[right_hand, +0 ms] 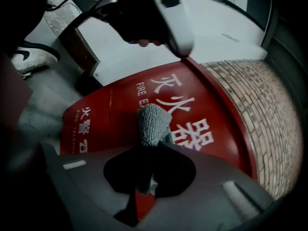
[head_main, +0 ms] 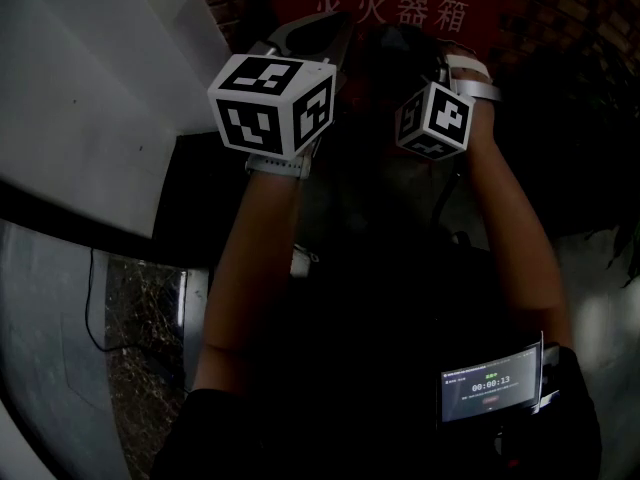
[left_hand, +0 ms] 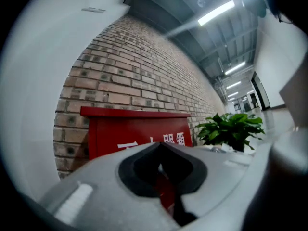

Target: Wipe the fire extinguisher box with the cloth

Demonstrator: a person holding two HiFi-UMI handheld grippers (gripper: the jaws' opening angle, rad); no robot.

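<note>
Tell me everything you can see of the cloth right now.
The cloth is grey with a coarse, knitted-looking weave, bunched into a narrow wad. The right gripper is shut on it, so one rounded end sticks out beyond the jaws and a little shows behind them. It sits in front of the red fire extinguisher box's lettered face; contact cannot be confirmed.

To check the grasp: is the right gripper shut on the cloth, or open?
Shut: the right gripper holds the grey cloth between its fingers.
</note>
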